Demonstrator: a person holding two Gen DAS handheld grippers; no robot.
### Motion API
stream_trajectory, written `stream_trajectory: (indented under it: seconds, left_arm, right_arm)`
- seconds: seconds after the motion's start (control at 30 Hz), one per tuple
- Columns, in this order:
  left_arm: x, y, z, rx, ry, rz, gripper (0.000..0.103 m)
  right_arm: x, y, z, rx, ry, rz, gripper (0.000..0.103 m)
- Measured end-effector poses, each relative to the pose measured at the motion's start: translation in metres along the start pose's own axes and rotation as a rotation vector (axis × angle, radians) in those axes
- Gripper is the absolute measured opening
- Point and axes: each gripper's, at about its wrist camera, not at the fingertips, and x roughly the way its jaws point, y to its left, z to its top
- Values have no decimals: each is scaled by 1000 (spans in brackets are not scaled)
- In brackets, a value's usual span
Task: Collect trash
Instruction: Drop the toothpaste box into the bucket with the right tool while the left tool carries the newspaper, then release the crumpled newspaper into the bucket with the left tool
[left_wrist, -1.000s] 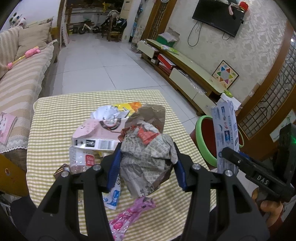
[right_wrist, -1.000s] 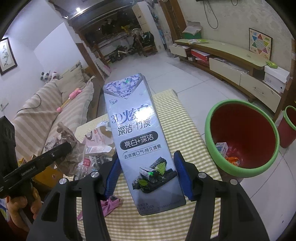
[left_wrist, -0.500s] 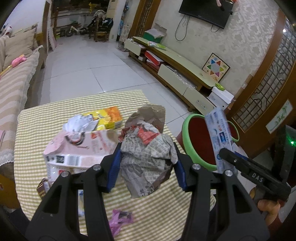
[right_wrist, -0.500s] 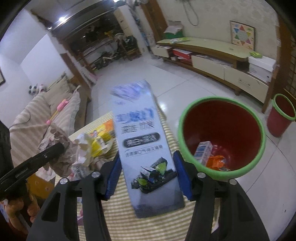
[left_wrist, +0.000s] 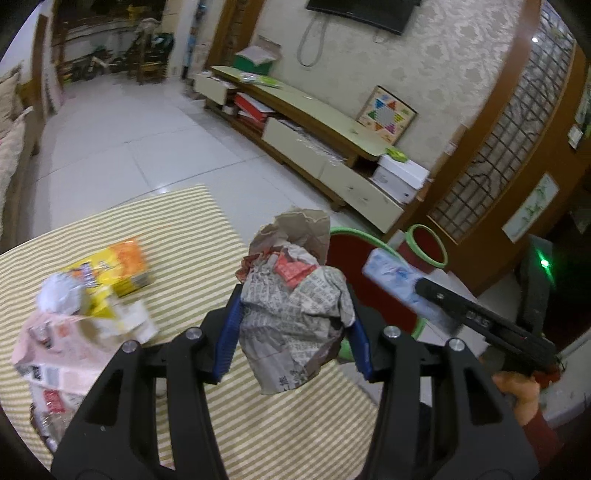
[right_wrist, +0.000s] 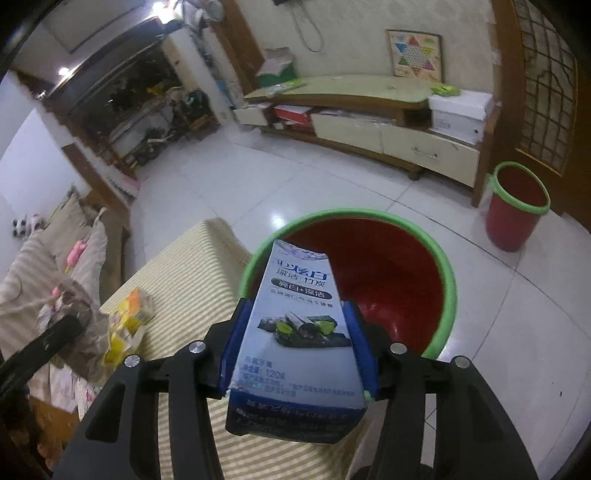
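My left gripper is shut on a crumpled wad of newspaper and brown paper, held above the striped table's right edge. My right gripper is shut on a blue-white toothpaste box, tilted forward with its far end over the big red bin with a green rim. In the left wrist view the box and right gripper show at right, over the same bin.
On the yellow-striped tablecloth lie a yellow-orange packet, a pink wrapper and white crumpled paper. A smaller red bin stands by the wooden door. A low TV cabinet runs along the wall; a sofa is left.
Both grippers have swung right towards the big bin. The toothpaste box has tipped from upright over the table to leaning over the bin's mouth. The paper wad stays gripped.
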Motion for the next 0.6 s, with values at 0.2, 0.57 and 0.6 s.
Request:
stream_trajectory:
  seconds: [0.2, 0.57, 0.6]
  left_arm:
    - [29, -35, 7, 70, 35, -64, 49]
    - [96, -92, 17, 208, 122, -125, 53]
    - [103, -95, 19, 205, 128, -125, 55]
  right_arm:
    - [-21, -21, -6, 65, -75, -53, 66]
    - [-47, -68, -28, 177, -76, -135, 68]
    - [-49, -70, -29, 179, -75, -140, 68]
